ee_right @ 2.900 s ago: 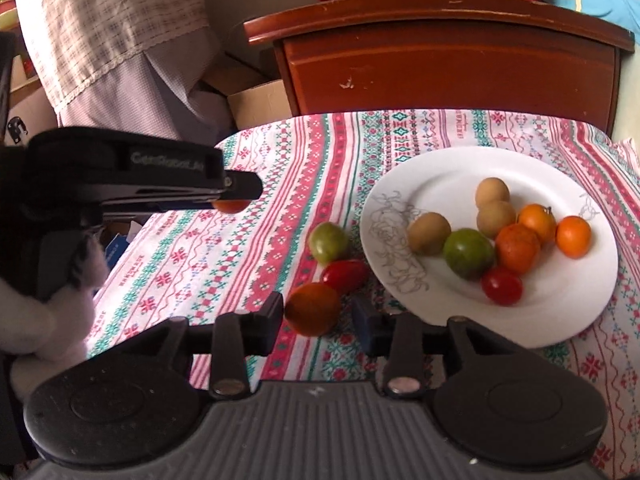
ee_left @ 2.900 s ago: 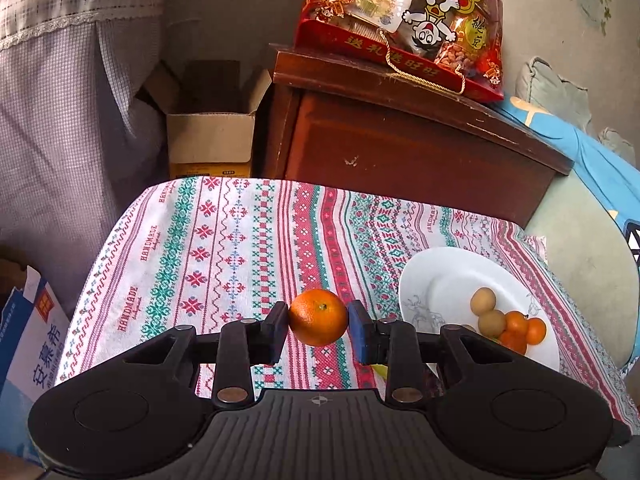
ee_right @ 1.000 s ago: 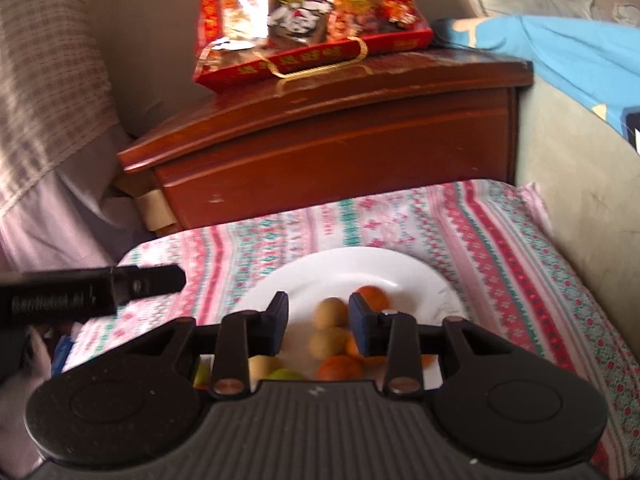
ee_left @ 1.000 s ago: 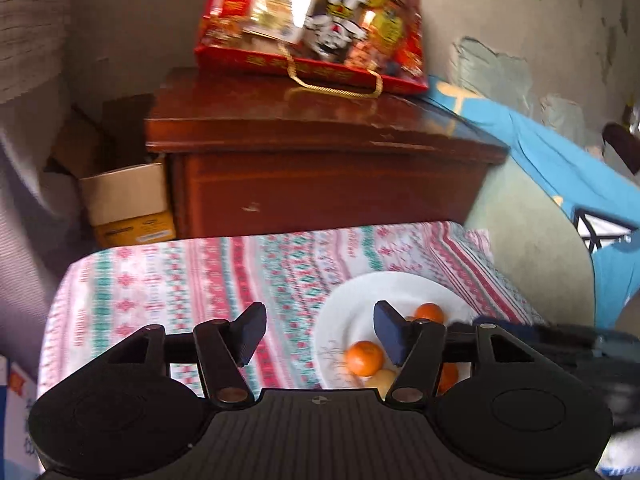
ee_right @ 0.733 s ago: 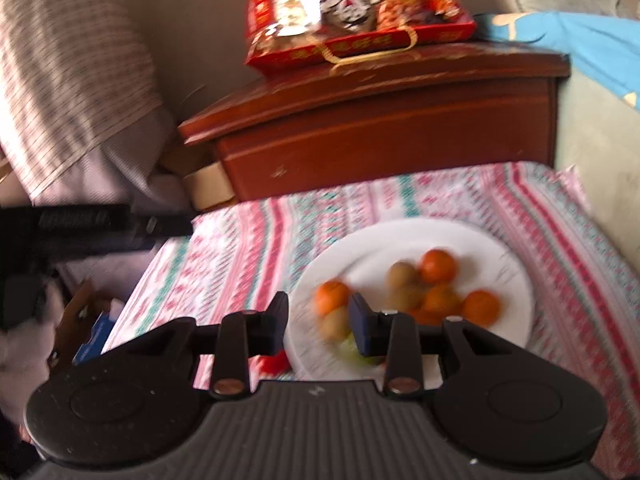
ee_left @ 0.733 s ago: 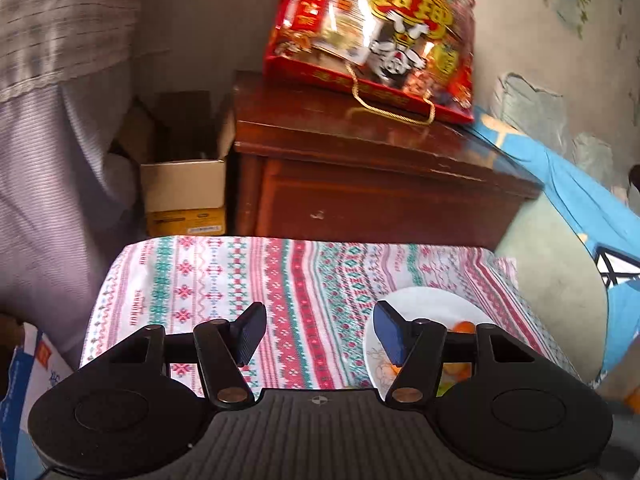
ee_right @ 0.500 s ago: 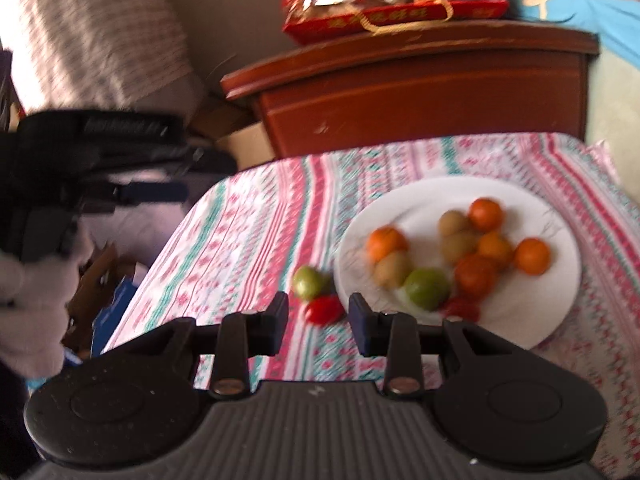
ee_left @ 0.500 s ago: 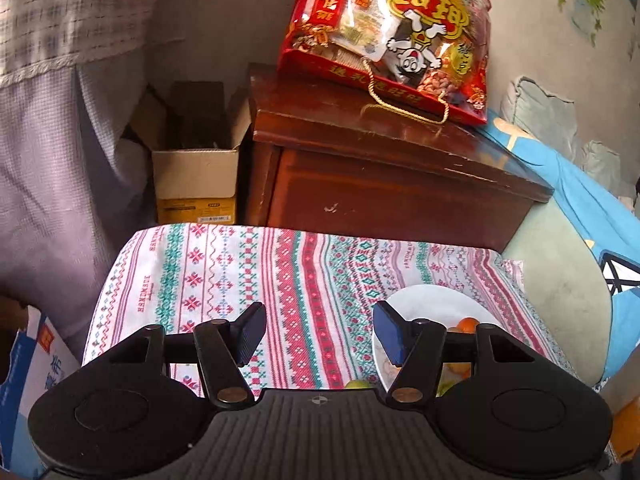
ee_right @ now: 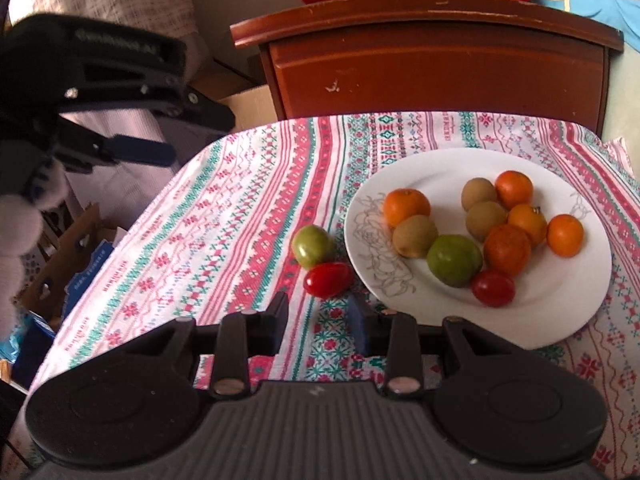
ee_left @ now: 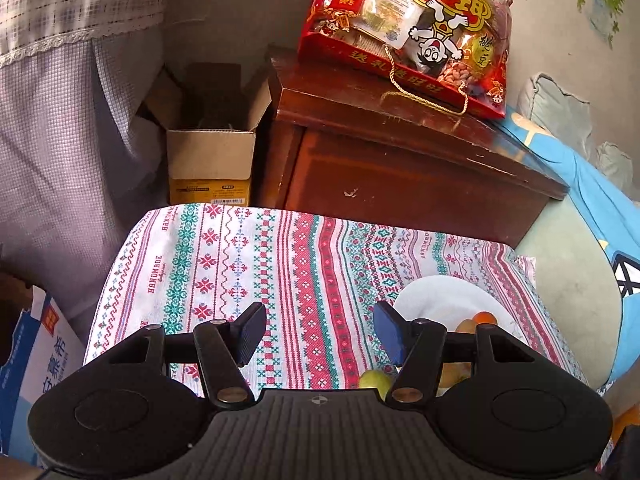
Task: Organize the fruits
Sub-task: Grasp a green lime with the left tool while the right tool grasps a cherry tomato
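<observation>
The right hand-held gripper (ee_right: 318, 320), jaws spread and empty, sits just short of the red tomato (ee_right: 328, 279), whose long axis lies crosswise; the left one is farther.

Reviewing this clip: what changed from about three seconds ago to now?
The left hand-held gripper let go of its orange, now on the plate. The right hand-held gripper dropped its fruit there too. Both are empty. The green fruit and red tomato remain on the cloth.

Glossy white plate (ee_right: 568, 320); woven patterned cloth (ee_right: 224, 240); polished wood cabinet (ee_right: 436, 68); matt cardboard box (ee_left: 210, 156).
</observation>
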Tool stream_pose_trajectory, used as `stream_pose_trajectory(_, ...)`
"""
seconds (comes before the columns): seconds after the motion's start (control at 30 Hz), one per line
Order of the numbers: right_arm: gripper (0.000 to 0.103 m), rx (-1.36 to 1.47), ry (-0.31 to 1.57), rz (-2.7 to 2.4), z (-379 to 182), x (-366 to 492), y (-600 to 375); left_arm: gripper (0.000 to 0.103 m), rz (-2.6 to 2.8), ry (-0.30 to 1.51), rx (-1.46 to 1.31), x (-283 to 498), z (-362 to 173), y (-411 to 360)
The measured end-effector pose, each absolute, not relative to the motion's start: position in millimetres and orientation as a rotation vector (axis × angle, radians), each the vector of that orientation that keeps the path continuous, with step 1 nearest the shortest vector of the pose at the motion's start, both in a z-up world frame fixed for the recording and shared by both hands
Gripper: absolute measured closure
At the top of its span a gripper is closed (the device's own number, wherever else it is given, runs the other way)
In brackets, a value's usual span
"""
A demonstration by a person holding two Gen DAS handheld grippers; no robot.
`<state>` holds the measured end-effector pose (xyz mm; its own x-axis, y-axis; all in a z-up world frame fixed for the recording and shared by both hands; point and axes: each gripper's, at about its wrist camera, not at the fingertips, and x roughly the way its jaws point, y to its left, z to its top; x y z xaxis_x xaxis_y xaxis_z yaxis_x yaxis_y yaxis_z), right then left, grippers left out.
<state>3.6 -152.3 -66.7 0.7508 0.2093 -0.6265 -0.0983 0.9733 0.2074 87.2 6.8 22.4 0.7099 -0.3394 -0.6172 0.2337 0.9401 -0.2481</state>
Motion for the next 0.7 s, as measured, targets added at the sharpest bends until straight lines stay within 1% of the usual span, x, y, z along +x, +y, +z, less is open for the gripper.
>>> stream_pose_trajectory(0.1, 0.070, 0.152, 0.686, 0.153, -67.7, 5.4, -150.2, 0.044, -0.311, 0.713, -0.153, 87.5, 21.4, 6.5)
stream_pose_trajectory(0.53, 0.070, 0.133, 0.658, 0.142, -70.7, 17.4, -140.1, 0.044, -0.305, 0.711, -0.144, 86.9, 19.3, 11.0)
stream_pose_trajectory(0.6, 0.073, 0.132, 0.662, 0.140, -71.0, 20.0, -140.1, 0.044, -0.308, 0.713, -0.140, 86.6, 18.4, 11.2)
stream_pose_trajectory(0.7, 0.073, 0.128, 0.664, 0.148, -71.5, 20.6, -140.8, 0.044, -0.311, 0.720, -0.131, 86.3, 15.2, 11.2)
